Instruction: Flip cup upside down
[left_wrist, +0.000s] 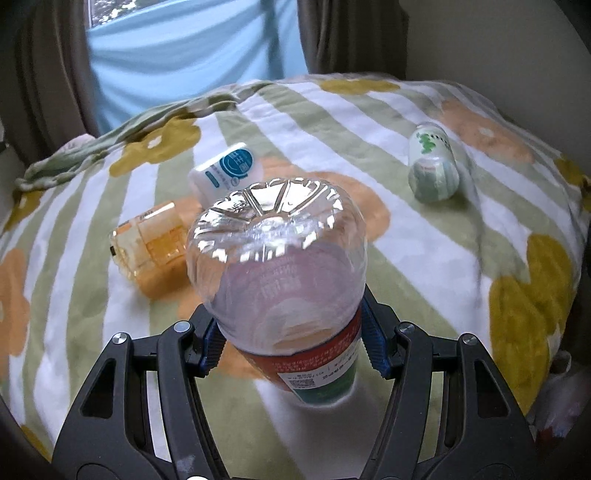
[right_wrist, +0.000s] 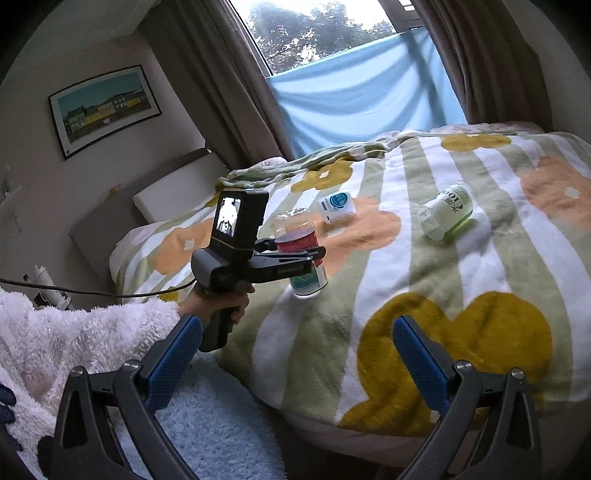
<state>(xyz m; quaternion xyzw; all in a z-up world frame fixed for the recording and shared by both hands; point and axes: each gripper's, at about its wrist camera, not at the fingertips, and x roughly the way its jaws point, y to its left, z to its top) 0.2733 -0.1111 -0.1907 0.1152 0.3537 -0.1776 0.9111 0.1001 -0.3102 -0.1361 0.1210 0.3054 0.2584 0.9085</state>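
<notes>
Left tool (left_wrist: 291, 343) pinching cup (left_wrist: 277, 258) at labelled middle, base up, mouth down just over bed (left_wrist: 443, 258). Long axis near vertical, slightly tilted. Right tool (right_wrist: 291, 354) spread, empty, well apart. Next, likely: lower, release.

Large characters with "10" printed on the green cup (right_wrist: 445, 209), fine print on the held cup's (left_wrist: 280, 280) label too blurred to be read

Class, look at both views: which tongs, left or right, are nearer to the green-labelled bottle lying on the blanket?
Neither is close, and which is nearer can't be told. The left tongs clamp the clear cup; the right tongs hang open. The green-labelled bottle lies apart.
</notes>
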